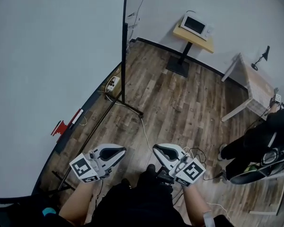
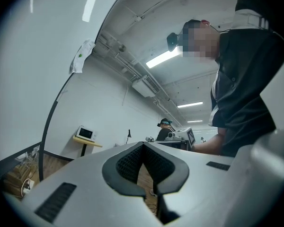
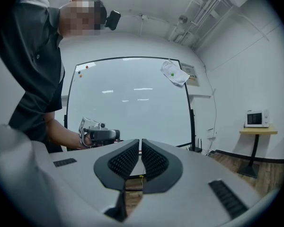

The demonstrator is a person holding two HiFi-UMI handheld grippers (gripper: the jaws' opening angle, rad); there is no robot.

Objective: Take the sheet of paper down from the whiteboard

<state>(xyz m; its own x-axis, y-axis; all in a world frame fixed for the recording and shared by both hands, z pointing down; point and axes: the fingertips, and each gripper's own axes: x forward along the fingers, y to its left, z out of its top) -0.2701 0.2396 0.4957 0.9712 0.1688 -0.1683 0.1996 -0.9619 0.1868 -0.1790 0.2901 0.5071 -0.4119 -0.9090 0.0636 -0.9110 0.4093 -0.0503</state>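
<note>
Wood-plank floor [image 1: 180, 108] meets the whiteboard [image 1: 47, 70] bearing the sheet of paper [image 3: 175, 74]; left gripper [image 1: 120, 151] and right gripper [image 1: 157, 149] closed, empty.

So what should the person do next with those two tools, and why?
Probably raise the right tool toward the sheet of paper and open it. The paper hangs at the top corner of the whiteboard under a green magnet. Both the right tool and the left tool are shut, empty and held low, far from the sheet.
</note>
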